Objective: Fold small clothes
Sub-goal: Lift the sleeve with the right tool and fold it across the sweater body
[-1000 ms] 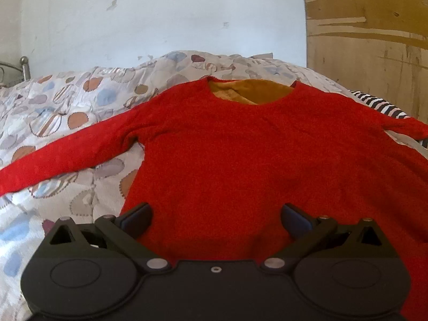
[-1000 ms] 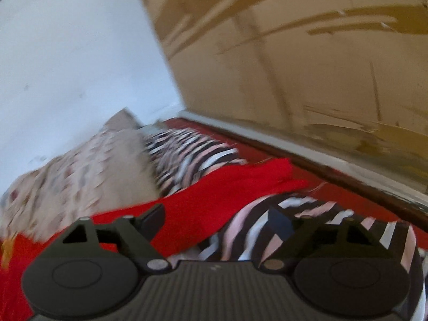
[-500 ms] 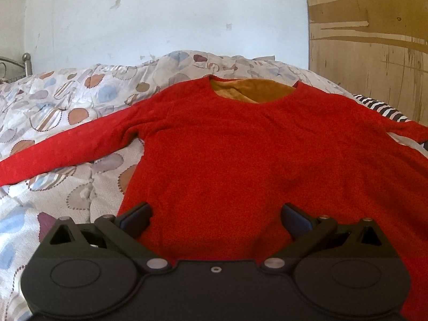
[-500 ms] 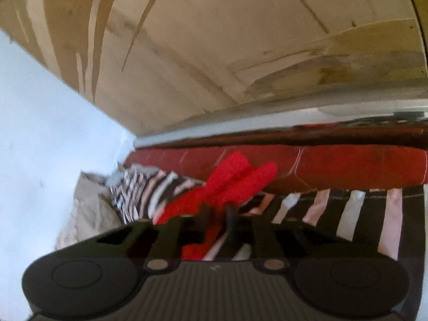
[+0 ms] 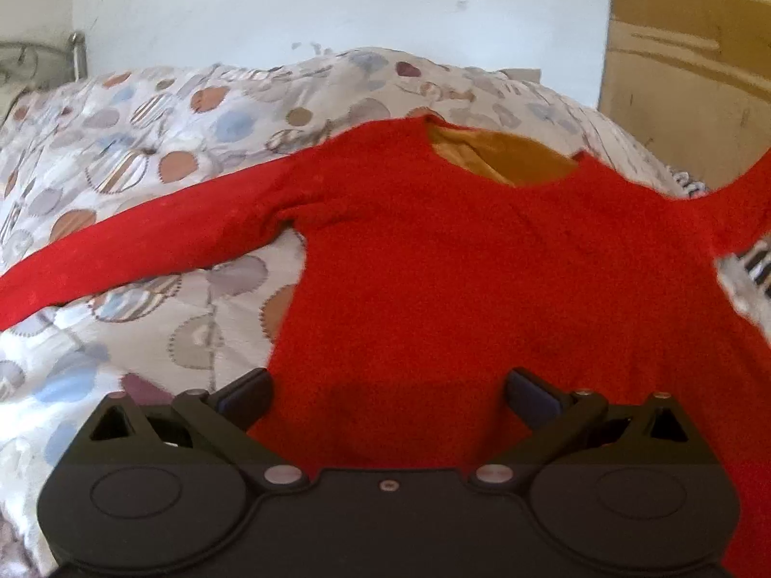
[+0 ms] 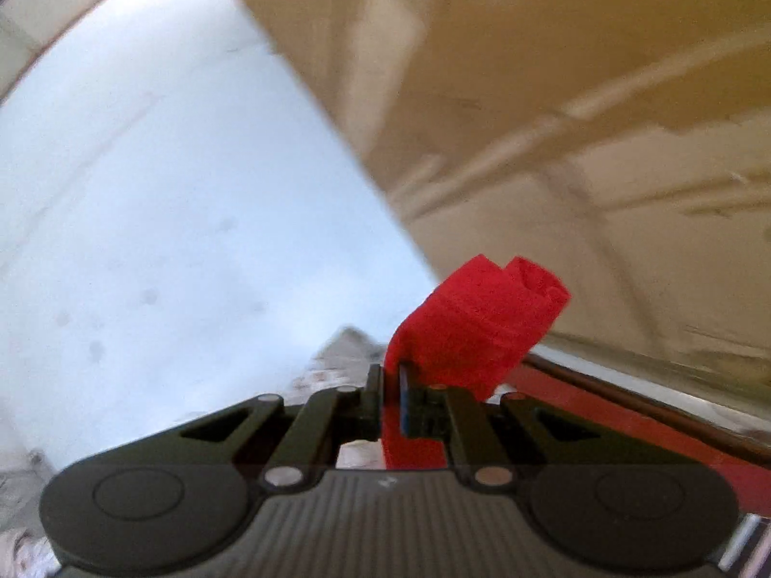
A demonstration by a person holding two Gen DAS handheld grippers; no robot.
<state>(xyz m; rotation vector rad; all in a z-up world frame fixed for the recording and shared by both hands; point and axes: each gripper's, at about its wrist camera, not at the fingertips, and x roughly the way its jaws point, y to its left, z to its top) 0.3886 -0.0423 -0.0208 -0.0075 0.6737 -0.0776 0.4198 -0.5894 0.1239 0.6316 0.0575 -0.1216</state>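
Note:
A red long-sleeved sweater point(image 5: 458, 279) with an orange lining at the neck lies flat on the patterned bedspread point(image 5: 144, 144). Its left sleeve point(image 5: 120, 250) stretches out to the left. My left gripper point(image 5: 388, 392) is open and empty, hovering over the sweater's lower hem. My right gripper point(image 6: 390, 385) is shut on the cuff of the right sleeve point(image 6: 482, 322) and holds it lifted in the air. In the left wrist view that sleeve point(image 5: 744, 197) rises off the bed at the right edge.
A white wall point(image 5: 337, 0) stands behind the bed and a brown wooden panel point(image 6: 554, 96) runs along its right side. A metal bed frame point(image 5: 72, 48) shows at the far left. A striped cloth point(image 5: 756, 265) lies under the right sleeve.
My right gripper closed on the right sleeve cuff and lifted it off the striped cloth. The left gripper stayed open and came slightly closer to the sweater.

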